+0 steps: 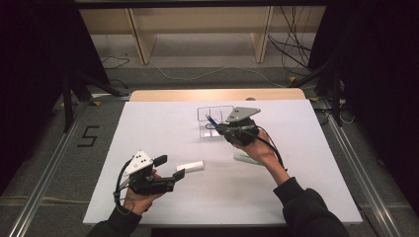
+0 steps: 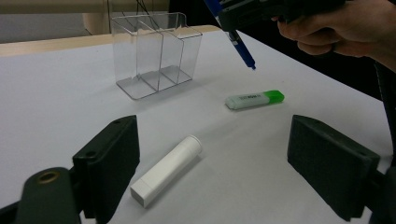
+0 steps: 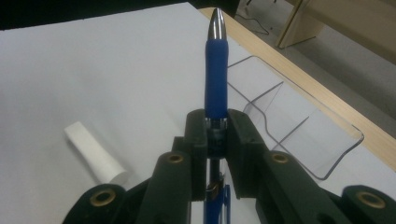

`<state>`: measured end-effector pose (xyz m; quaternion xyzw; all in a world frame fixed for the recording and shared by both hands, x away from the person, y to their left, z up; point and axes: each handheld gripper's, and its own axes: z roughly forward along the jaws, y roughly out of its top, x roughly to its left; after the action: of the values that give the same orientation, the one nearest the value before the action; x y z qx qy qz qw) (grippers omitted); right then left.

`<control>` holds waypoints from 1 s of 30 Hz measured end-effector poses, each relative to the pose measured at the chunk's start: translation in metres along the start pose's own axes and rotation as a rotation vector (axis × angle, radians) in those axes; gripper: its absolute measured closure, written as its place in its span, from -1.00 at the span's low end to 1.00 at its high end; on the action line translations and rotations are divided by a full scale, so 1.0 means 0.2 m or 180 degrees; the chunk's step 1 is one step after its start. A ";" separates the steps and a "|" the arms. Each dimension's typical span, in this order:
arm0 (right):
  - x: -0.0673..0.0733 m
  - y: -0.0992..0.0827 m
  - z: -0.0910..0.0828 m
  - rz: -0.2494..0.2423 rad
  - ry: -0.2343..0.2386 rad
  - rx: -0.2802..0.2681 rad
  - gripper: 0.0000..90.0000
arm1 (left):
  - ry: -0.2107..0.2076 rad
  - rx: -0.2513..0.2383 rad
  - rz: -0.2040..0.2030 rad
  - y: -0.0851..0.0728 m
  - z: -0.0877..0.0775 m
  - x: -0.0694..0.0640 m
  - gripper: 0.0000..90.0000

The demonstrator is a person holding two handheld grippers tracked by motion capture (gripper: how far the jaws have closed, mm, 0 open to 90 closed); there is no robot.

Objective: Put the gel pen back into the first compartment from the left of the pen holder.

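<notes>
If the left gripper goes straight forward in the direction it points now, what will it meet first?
Most likely the white tube: it lies on the table just ahead of the left gripper, between its open jaws. The green highlighter lies farther on, though depth is hard to judge.

blue pen (image 3: 215, 70) | silver tip, rubber grip | clamped mid-body between jaws | raised beside clear organizer (image 1: 215, 122)

organizer (image 1: 215, 121) behind | highlighter (image 1: 245, 158) right of tube (image 1: 190, 166) | all on table (image 1: 148, 128)
</notes>
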<state>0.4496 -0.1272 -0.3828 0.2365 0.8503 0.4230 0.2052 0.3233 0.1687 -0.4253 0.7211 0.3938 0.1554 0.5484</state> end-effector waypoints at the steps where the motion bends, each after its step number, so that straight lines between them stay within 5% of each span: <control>1: 0.00 0.00 0.00 0.0011 -0.0006 0.0010 0.77 | 0.0001 -0.0002 -0.0001 0.00 0.00 0.00 -0.63; 30: -0.08 0.13 0.10 0.0304 -0.0191 -0.0208 0.77 | 0.0014 -0.0001 0.0013 0.00 0.00 0.00 -0.63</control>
<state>0.4793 -0.1110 -0.3704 0.2825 0.8172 0.4526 0.2178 0.3232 0.1688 -0.4248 0.7215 0.3935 0.1581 0.5474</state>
